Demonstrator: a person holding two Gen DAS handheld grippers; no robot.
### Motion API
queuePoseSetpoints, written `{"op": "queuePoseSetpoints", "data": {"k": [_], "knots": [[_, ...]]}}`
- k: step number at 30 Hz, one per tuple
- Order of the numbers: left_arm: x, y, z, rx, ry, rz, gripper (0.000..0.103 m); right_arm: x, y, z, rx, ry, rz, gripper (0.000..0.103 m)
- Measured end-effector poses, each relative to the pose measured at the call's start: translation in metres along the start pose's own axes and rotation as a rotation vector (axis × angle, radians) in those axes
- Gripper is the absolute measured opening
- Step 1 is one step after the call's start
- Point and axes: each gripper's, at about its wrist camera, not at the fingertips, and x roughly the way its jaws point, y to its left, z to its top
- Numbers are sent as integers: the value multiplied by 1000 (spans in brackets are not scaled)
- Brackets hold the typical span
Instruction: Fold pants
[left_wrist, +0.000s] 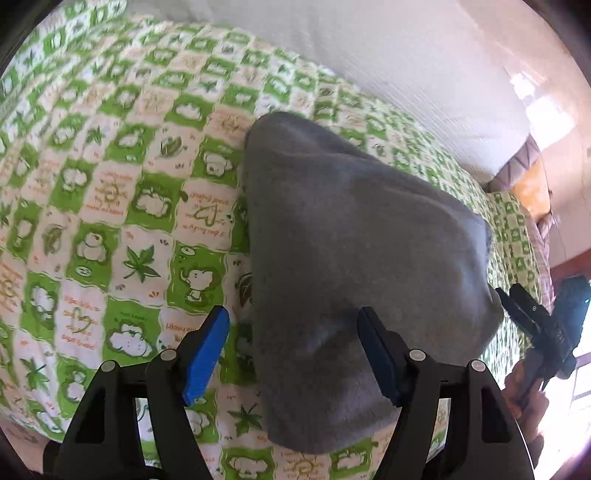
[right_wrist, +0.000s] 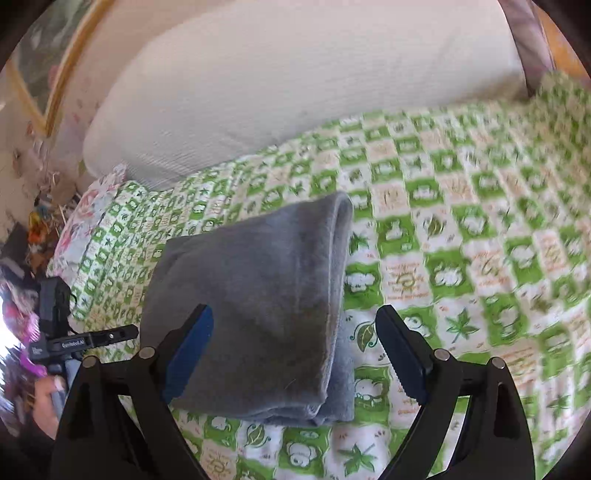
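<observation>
The grey pants lie folded into a thick bundle on the green-and-white checked bedspread. My left gripper hovers open over the bundle's near end, its blue pad off the cloth on the left side. In the right wrist view the same pants show stacked layers at the near edge, and my right gripper stands open above that corner, pressing nothing. Each gripper appears in the other's view: the right one at the bundle's right edge, the left one at its left edge.
A long white pillow lies along the back of the bed. A floral pillow sits at the bed's left end, with clutter and a framed picture beyond. Bedspread stretches to the right of the pants.
</observation>
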Motion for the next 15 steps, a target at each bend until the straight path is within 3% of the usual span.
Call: {"op": "queuePoseSetpoints", "data": {"k": [4, 9, 15], "knots": [[10, 6, -1, -37, 18, -3, 79, 15, -19, 0, 65, 13, 9, 90], [19, 15, -6, -107, 20, -23, 84, 41, -39, -10, 186, 102, 118, 90], [29, -1, -1, -73, 9, 21, 94, 51, -30, -10, 159, 110, 129, 91]]}}
